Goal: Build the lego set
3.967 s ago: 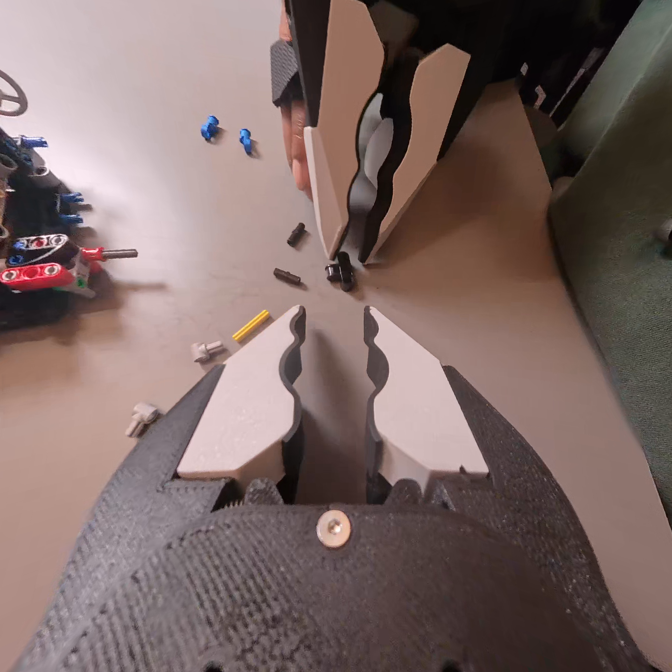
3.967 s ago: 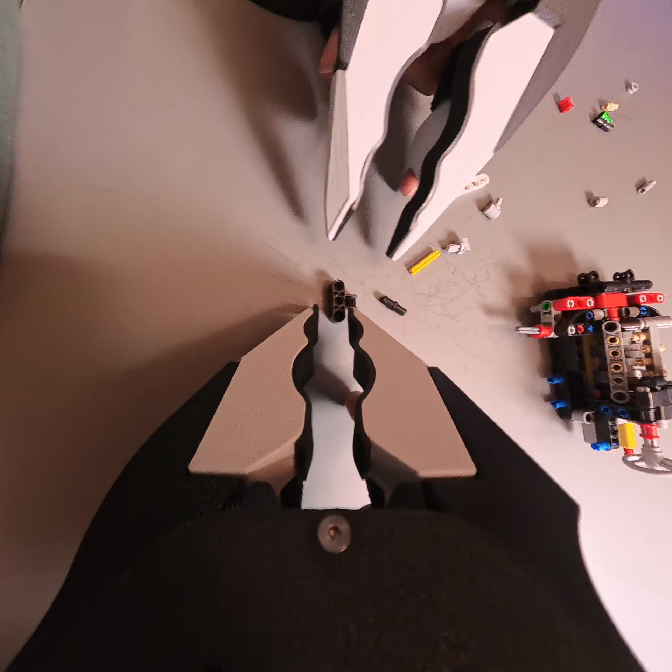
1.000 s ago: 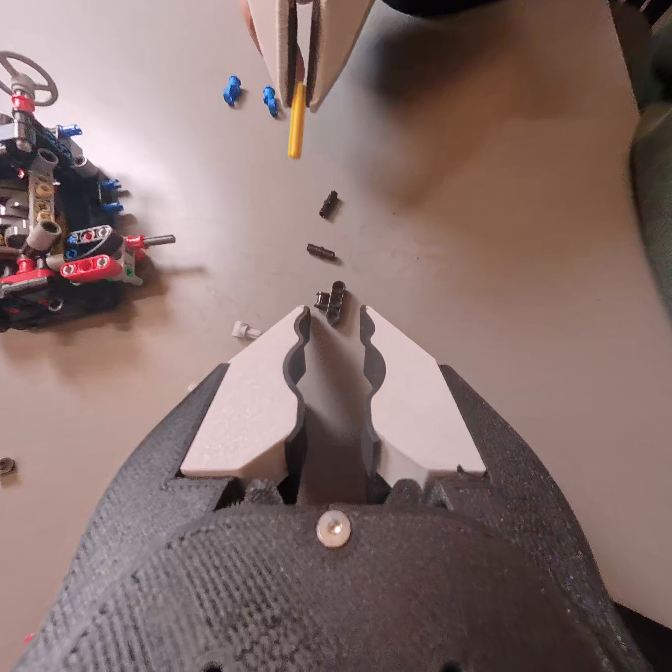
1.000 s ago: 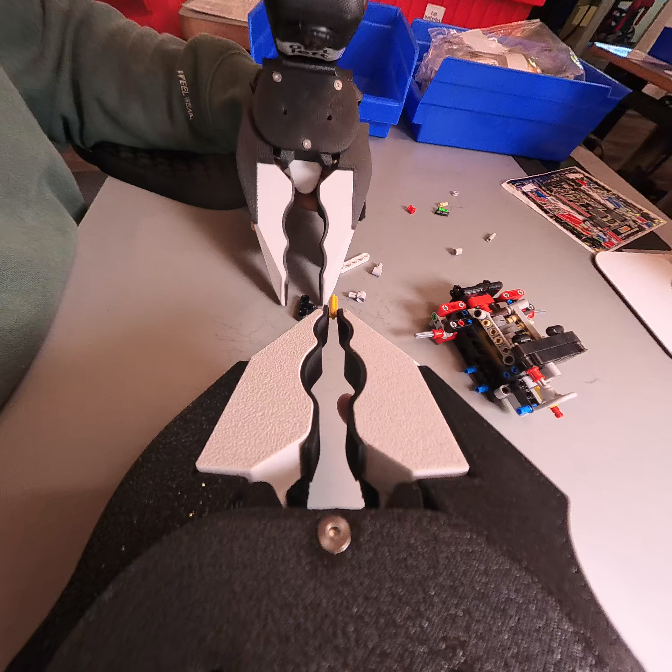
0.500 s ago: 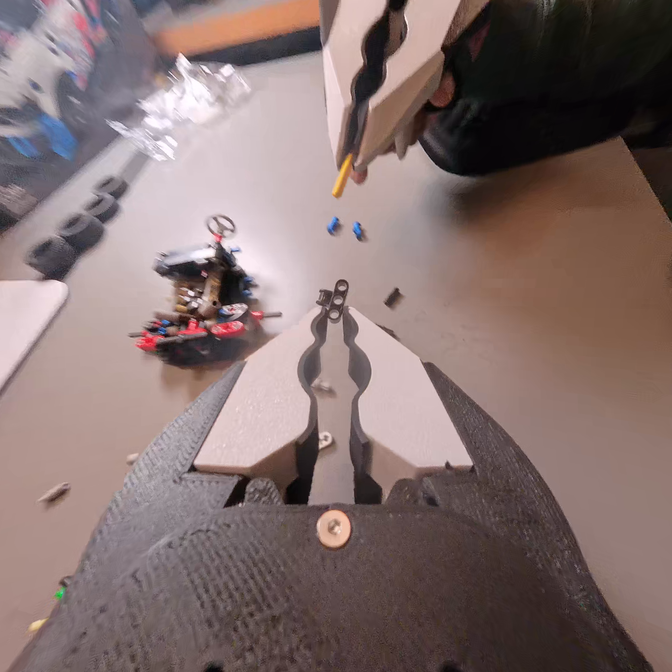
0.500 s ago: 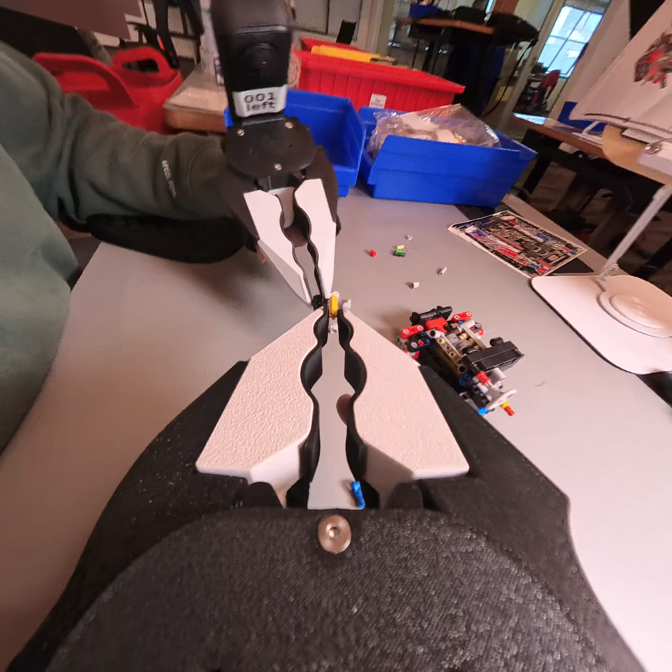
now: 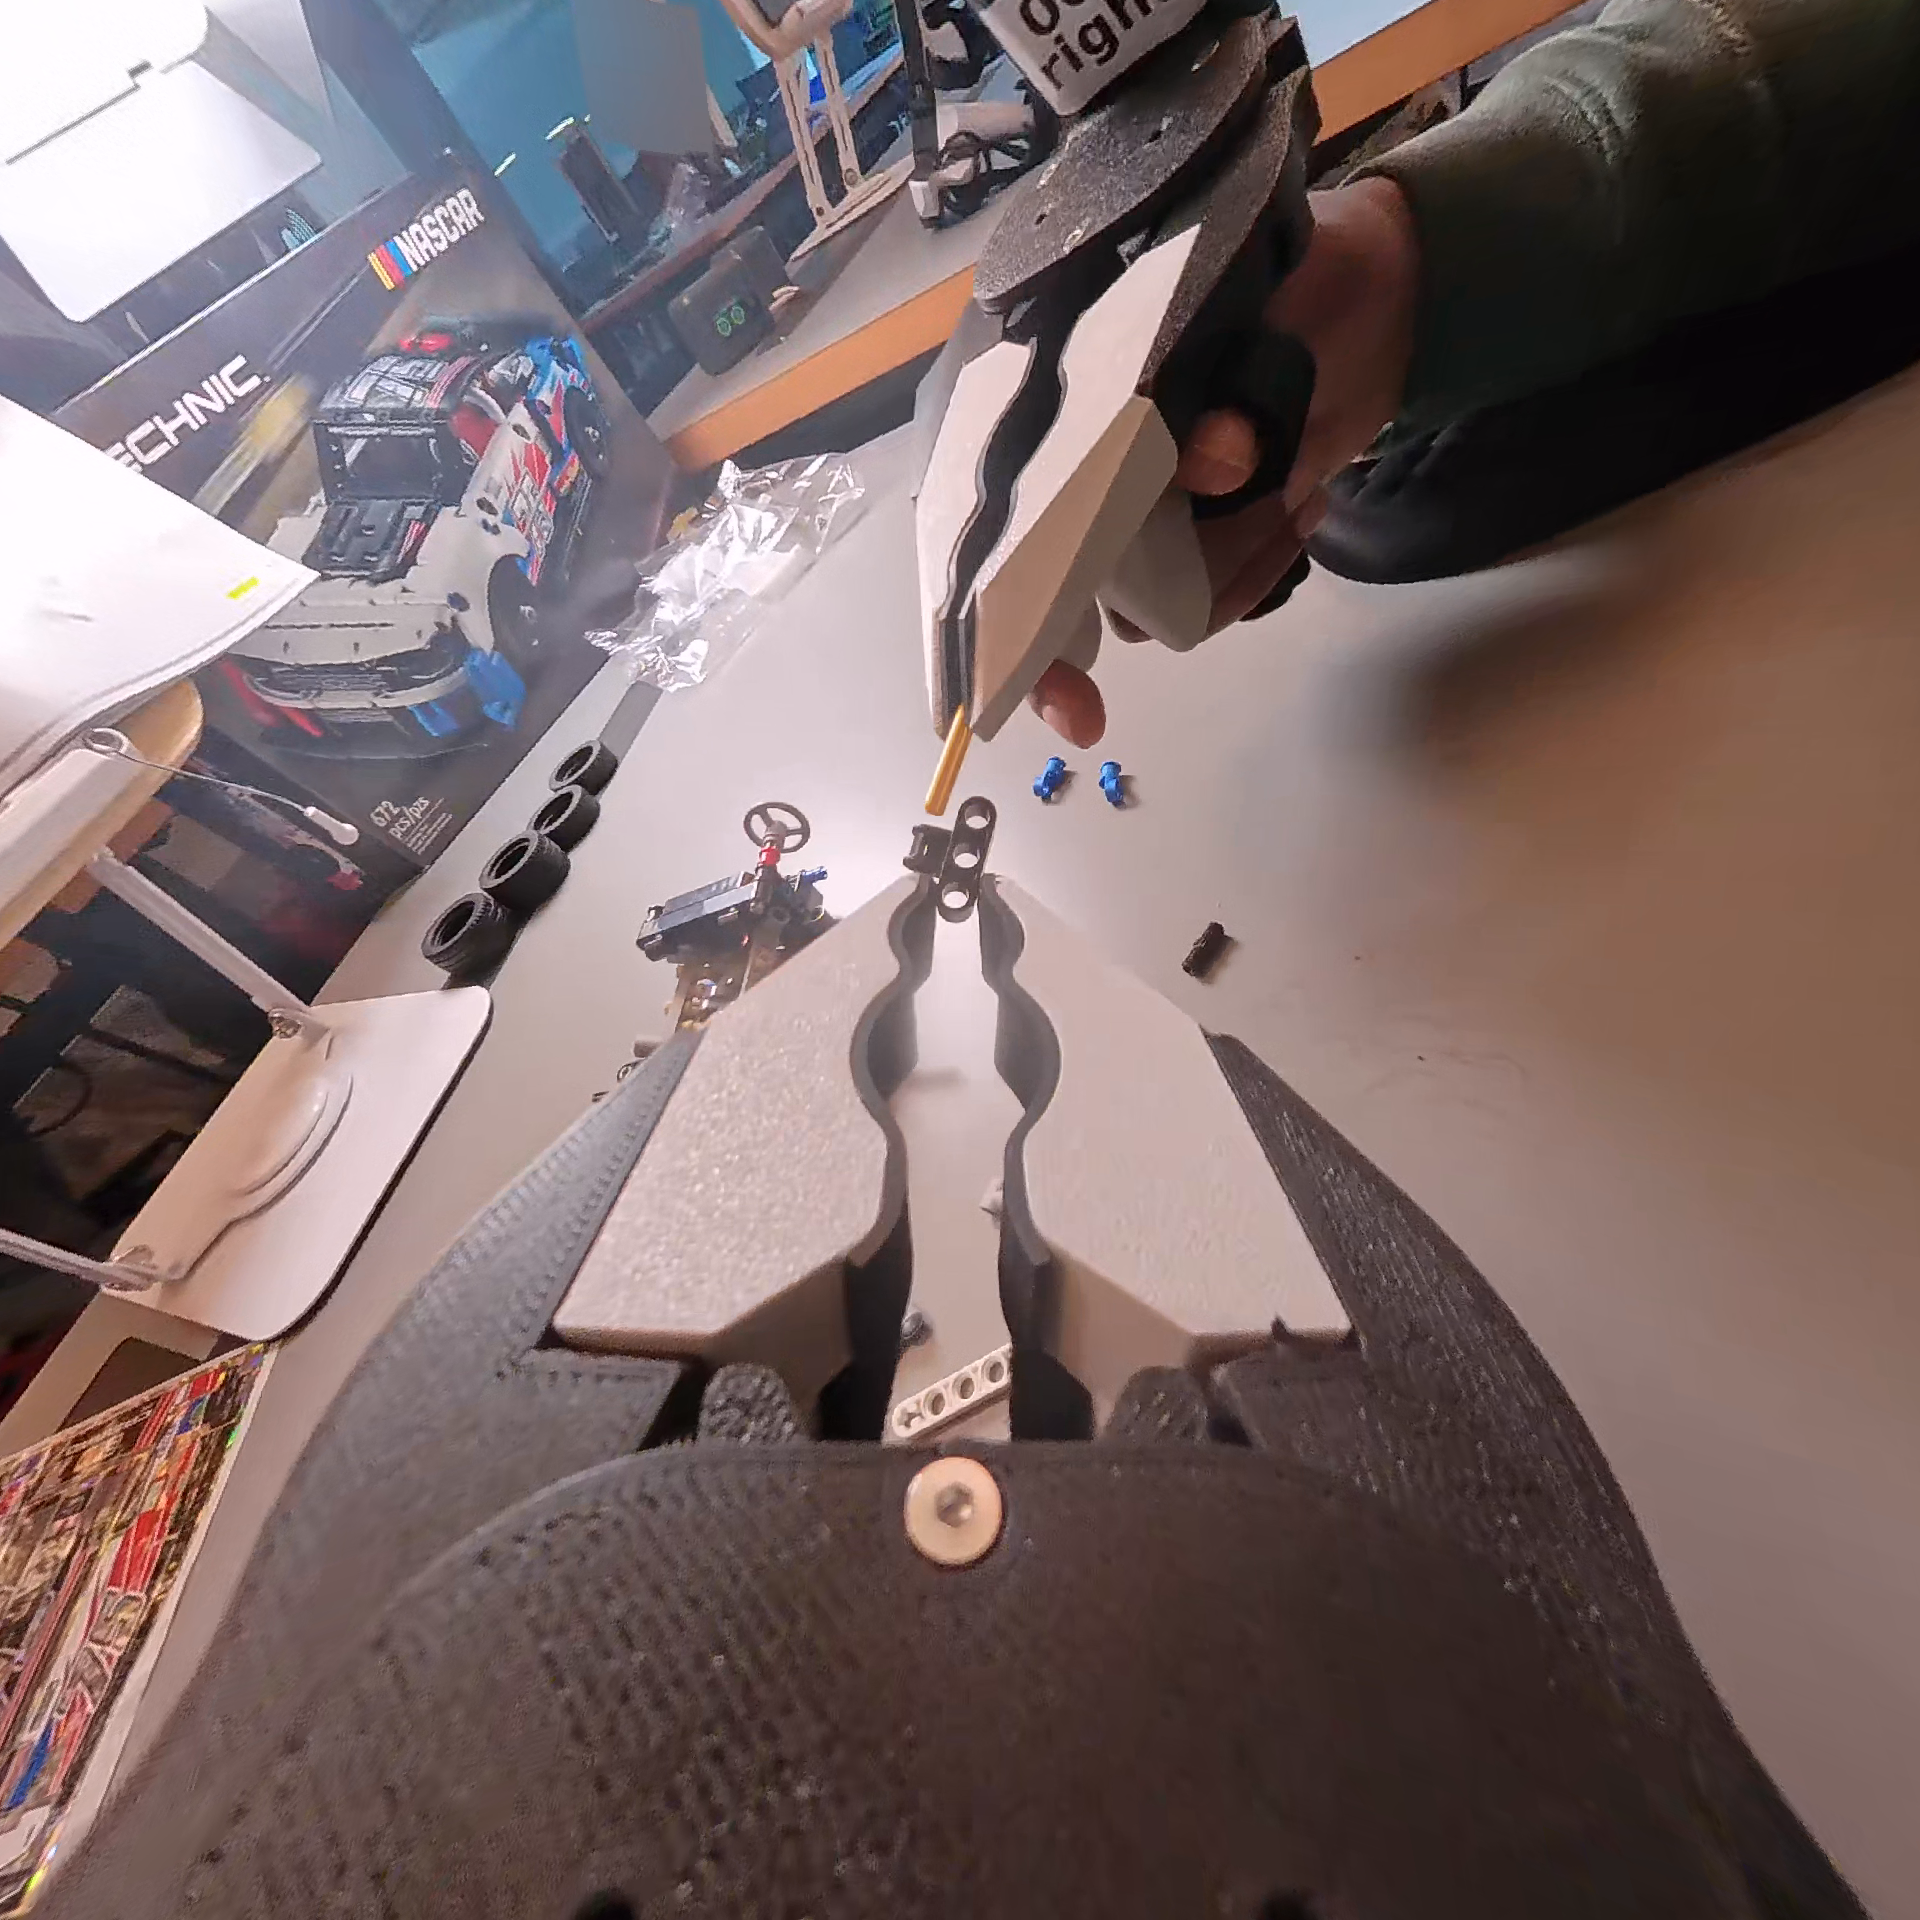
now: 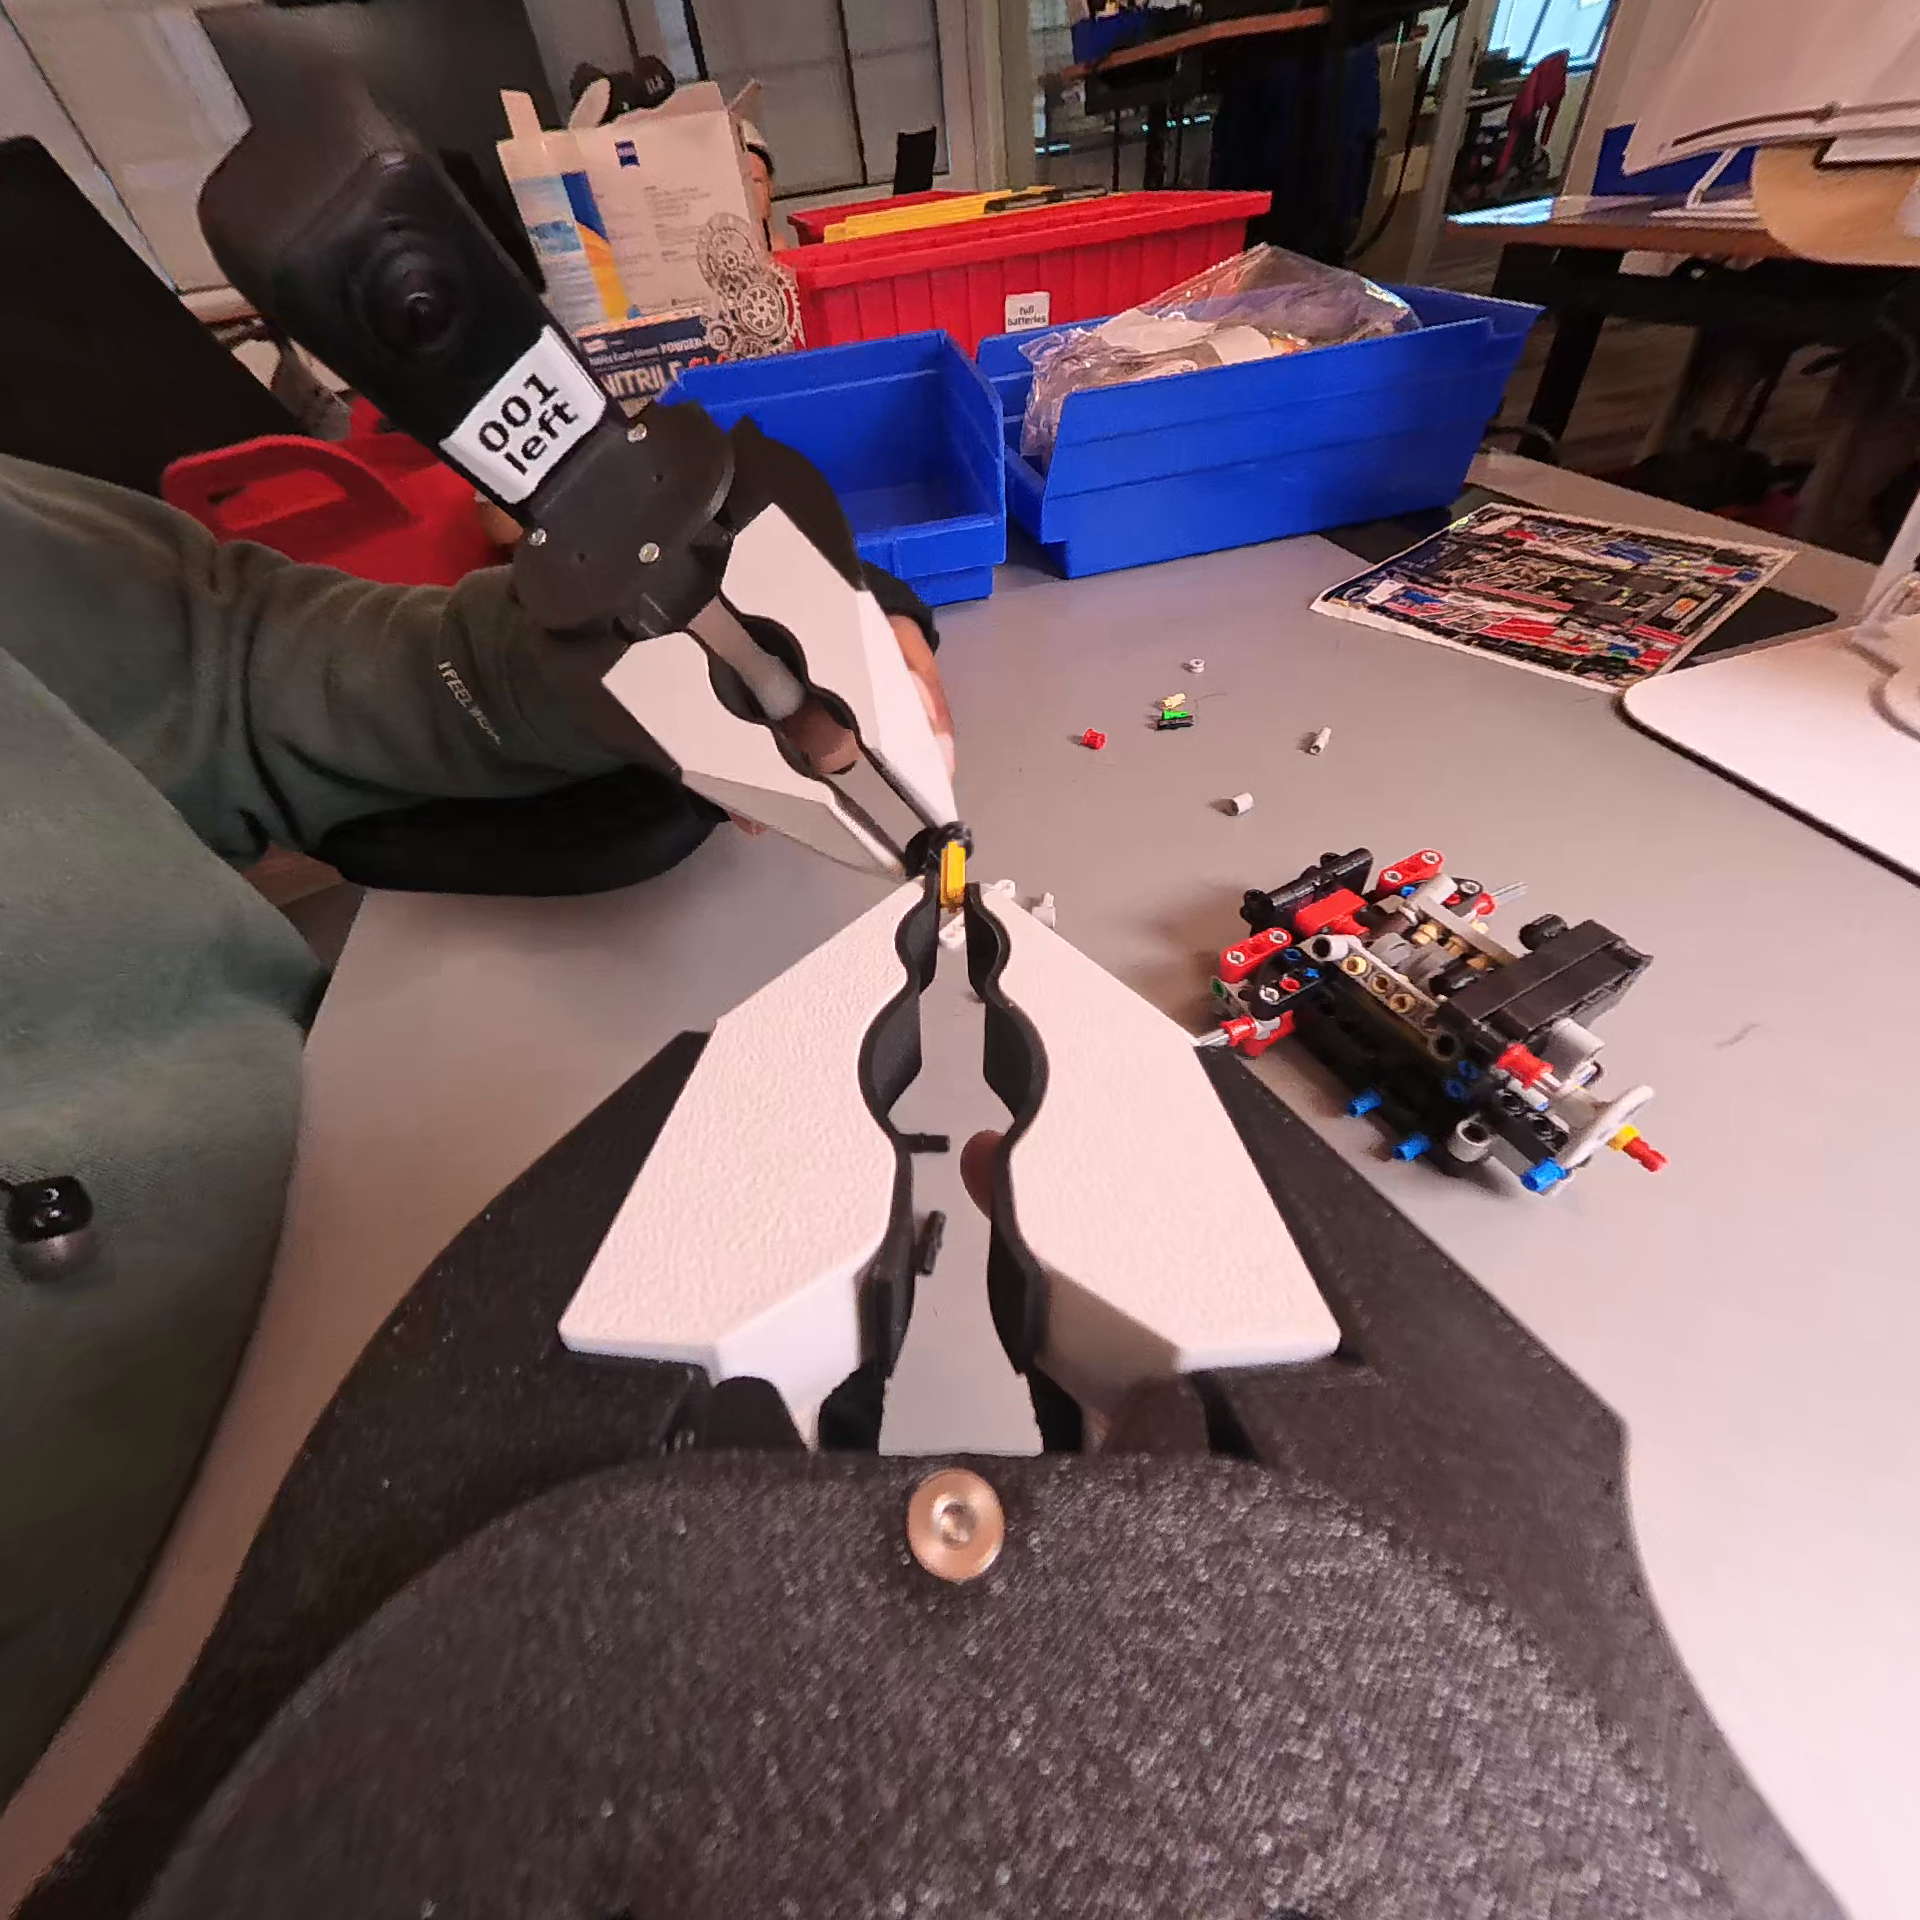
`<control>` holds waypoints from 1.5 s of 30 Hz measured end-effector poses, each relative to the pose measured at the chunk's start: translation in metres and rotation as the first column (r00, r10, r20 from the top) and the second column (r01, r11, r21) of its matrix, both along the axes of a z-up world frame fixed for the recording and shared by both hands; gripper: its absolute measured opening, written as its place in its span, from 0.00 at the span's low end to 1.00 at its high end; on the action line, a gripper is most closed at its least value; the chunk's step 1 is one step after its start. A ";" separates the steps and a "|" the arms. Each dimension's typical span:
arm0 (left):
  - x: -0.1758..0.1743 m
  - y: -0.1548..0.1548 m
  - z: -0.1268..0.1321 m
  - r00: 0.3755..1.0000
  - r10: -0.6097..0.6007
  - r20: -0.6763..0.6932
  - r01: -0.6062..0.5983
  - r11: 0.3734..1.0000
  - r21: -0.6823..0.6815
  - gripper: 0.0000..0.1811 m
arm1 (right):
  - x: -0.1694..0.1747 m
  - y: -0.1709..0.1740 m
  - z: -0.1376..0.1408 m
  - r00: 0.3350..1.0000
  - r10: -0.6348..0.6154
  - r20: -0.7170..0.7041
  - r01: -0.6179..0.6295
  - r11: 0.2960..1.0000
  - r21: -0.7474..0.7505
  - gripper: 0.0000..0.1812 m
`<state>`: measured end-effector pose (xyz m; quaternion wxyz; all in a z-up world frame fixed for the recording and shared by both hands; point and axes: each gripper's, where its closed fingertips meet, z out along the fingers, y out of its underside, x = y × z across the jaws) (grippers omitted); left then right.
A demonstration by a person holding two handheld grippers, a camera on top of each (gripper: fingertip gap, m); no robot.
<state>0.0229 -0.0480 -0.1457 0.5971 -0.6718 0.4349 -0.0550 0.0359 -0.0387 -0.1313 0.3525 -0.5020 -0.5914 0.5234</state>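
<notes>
My left gripper (image 7: 958,902) is shut on a small black three-hole beam (image 7: 963,854) and holds it above the table. My right gripper (image 8: 943,902) is shut on a short yellow axle (image 8: 950,865). In the left wrist view the right gripper (image 7: 961,717) comes down from the upper right, and the yellow axle (image 7: 949,771) tip hangs just above and left of the beam. In the right wrist view the left gripper (image 8: 914,847) meets my fingertips, and the black beam (image 8: 928,844) sits right at the axle. The partly built car chassis (image 8: 1423,997) lies on the table to the right.
Two blue pins (image 7: 1081,777) and a black pin (image 7: 1205,948) lie on the table. Several black tyres (image 7: 520,862), the set's box (image 7: 416,436) and a lamp base (image 7: 301,1122) stand at the left. Blue bins (image 8: 1247,416), a sticker sheet (image 8: 1548,592) and small loose parts (image 8: 1174,717) lie beyond. Left and right tips are no more than a few centimetres apart.
Both grippers have risen and tilted up from the table. The yellow axle and the black beam have come closer together, almost touching now.
</notes>
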 end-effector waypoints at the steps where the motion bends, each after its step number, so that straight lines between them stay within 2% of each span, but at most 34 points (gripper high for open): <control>1: 0.001 0.000 0.000 1.000 0.001 -0.006 -0.001 1.000 0.002 0.03 | 0.000 0.000 0.000 1.000 -0.002 0.004 0.002 1.000 -0.001 0.02; 15: 0.006 -0.004 -0.002 0.999 -0.035 0.014 0.035 0.999 -0.030 0.03 | 0.002 -0.004 -0.004 0.999 0.021 0.030 -0.022 0.999 0.023 0.02; 33: 0.021 -0.018 -0.013 0.983 -0.159 0.094 0.171 0.973 -0.152 0.03 | 0.014 -0.019 -0.013 0.991 0.093 0.095 -0.118 0.946 0.301 0.02; 38: 0.024 -0.022 -0.010 0.972 -0.178 0.151 0.205 0.962 -0.181 0.03 | 0.015 -0.022 -0.012 0.991 0.104 0.087 -0.127 0.942 0.312 0.02; 45: 0.026 -0.027 -0.013 0.971 -0.201 0.132 0.225 0.951 -0.211 0.03 | 0.015 -0.028 -0.012 0.987 0.134 0.089 -0.153 0.950 0.271 0.02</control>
